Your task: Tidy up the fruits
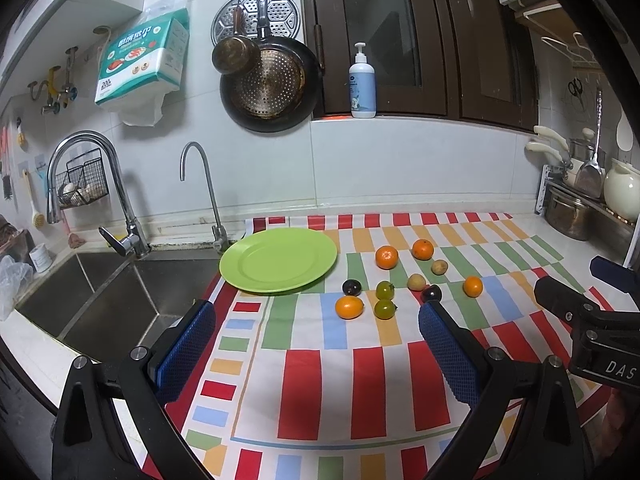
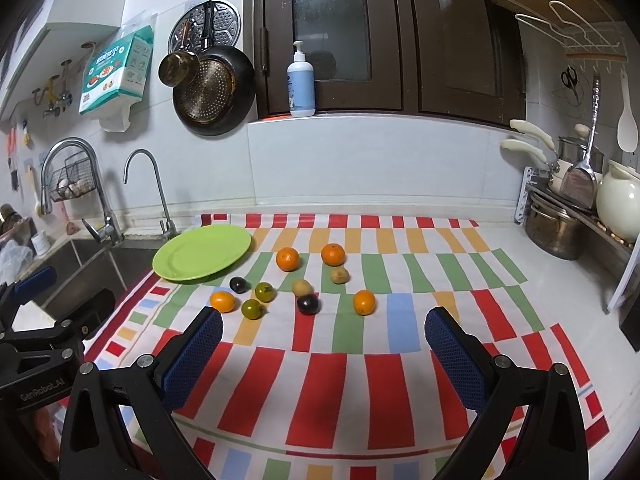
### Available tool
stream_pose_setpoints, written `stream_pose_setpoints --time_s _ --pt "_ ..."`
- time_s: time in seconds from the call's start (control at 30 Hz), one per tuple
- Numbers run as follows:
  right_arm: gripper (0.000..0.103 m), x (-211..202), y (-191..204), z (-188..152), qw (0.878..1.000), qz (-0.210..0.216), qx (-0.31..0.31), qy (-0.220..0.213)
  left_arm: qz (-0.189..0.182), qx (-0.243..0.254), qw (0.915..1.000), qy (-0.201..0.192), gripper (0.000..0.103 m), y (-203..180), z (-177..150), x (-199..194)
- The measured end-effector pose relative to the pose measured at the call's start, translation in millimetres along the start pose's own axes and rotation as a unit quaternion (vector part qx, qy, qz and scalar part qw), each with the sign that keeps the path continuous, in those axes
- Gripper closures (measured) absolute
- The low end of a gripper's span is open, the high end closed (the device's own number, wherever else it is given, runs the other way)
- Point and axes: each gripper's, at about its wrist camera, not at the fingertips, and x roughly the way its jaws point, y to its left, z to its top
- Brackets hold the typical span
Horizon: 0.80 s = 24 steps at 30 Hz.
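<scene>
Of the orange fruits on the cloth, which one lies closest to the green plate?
The orange fruit at the left end of the group, just below the plate. The other three orange ones sit further right.

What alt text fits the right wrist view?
Ten small fruits lie scattered on a striped cloth beside an empty green plate, ahead of the open right gripper. The left gripper shows at the left edge, by the sink.

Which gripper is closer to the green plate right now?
Left. The left gripper hovers just short of the green plate; the right gripper sits farther right, with the fruits between.
</scene>
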Motion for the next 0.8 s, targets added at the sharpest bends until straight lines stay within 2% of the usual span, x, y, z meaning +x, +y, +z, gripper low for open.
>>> stream_pose_setpoints --time_s 0.37,0.6,0.8 --pt "0.000 16.7 5.8 5.9 1.000 0.005 -0.004 0.005 -0.001 0.004 1.0000 0.005 0.000 7.0 1.8 15.6" --pt "0.000 38.4 12.0 12.0 1.000 0.011 -0.008 0.017 0.007 0.028 0.9996 0.002 0.000 11.7 8.7 35.0" --pt "0.001 58.8 17.5 18.4 1.000 0.014 -0.010 0.020 -0.003 0.040 0.9991 0.011 0.000 14.5 15.4 59.6"
